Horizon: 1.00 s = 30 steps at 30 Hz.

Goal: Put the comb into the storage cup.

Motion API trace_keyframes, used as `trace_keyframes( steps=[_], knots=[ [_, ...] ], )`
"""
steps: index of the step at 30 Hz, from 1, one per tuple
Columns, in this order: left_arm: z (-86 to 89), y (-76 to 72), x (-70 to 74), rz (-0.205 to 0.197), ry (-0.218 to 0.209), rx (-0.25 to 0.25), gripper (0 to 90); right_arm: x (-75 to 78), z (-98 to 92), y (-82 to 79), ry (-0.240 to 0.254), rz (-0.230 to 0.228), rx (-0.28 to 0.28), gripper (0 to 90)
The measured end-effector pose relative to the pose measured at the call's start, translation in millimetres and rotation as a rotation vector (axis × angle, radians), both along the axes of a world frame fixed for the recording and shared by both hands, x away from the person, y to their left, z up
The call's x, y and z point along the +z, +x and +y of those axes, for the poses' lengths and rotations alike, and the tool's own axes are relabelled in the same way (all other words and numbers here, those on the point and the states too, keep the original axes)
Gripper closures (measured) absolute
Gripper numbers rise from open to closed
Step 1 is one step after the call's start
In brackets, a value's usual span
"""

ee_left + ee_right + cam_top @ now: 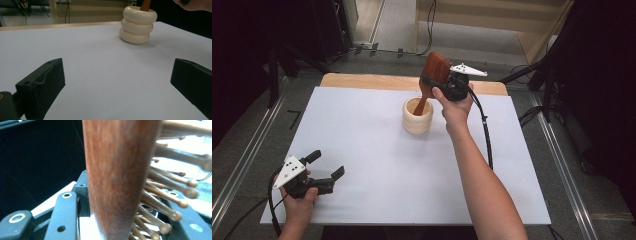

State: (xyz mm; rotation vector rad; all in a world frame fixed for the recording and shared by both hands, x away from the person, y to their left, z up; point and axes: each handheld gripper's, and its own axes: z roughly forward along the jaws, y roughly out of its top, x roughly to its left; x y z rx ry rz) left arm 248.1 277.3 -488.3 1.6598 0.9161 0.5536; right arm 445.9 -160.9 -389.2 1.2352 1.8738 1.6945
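Item: wooden hairbrush (435, 70), reddish brown, with ball-tipped pins (172, 195)
Place: handle end inside the cream holder (417, 116), brush head tilted up and away above the rim
Holder: ribbed cup of 3 stacked rings (138, 25), upright near the far middle of the white table (377, 140)
Right gripper (447, 84): pinching the brush just below its head, jaws pressed on both sides of the wood
Left gripper (324, 170): jaws spread wide, nothing between them, resting at the near left corner, well apart from the holder
Step judged: seating the brush handle-down in the holder
Risk 1: the leaning handle may lever against the rim and tip the light holder, as nothing steadies it
Risk 2: letting go while the brush leans could let the heavy head topple out
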Motion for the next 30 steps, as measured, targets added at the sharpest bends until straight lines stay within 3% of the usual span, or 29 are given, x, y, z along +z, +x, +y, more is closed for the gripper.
trace_keyframes(
  steps=[6,22,30],
  knots=[
    [0.2,0.1,0.1,0.0,0.002,-0.004,0.0,-9.3,5.6,1.8,-0.021,0.014,0.002,51.1],
    [0.0,0.2,0.0,0.002,0.003,-0.005,0.0,-40.7,9.1,3.8,-0.019,0.063,-0.012,51.1],
    [-0.2,0.2,0.0,0.002,0.004,-0.005,0.0,-46.9,10.1,2.8,0.014,0.07,-0.008,51.1]
  ],
)
